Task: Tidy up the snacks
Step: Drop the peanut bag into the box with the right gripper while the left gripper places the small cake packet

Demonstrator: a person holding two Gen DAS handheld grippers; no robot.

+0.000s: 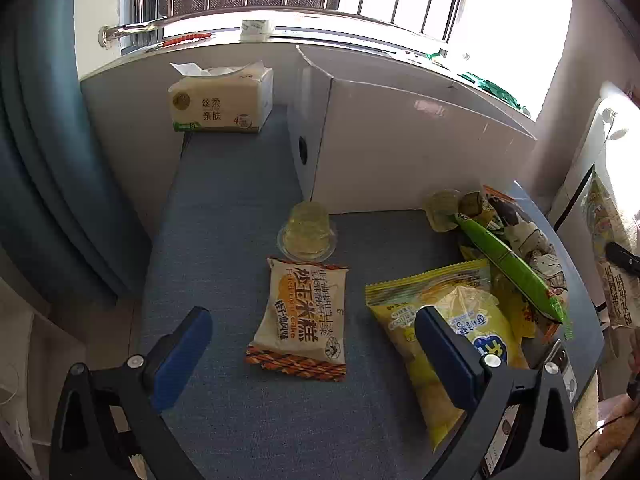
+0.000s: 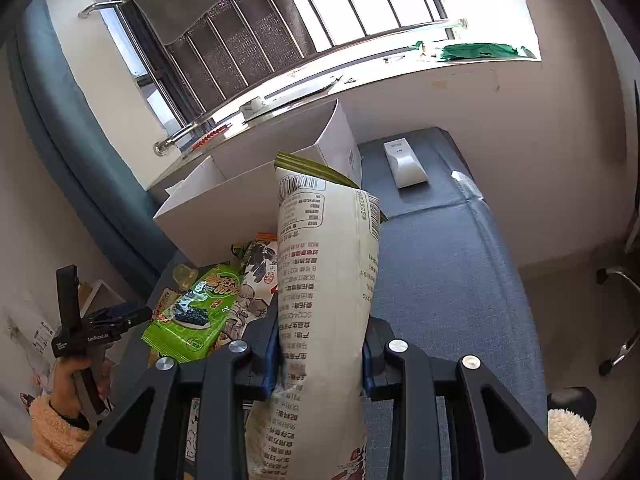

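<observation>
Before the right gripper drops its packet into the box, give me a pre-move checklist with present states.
1. Right gripper shut on the tall cream printed snack bag: ok.
2. Open white cardboard box ahead of the bag: ok.
3. Room inside the box: cannot tell, interior hidden.
4. Left gripper open, holding nothing: ok.
5. Left gripper clear of the box: ok.
</observation>
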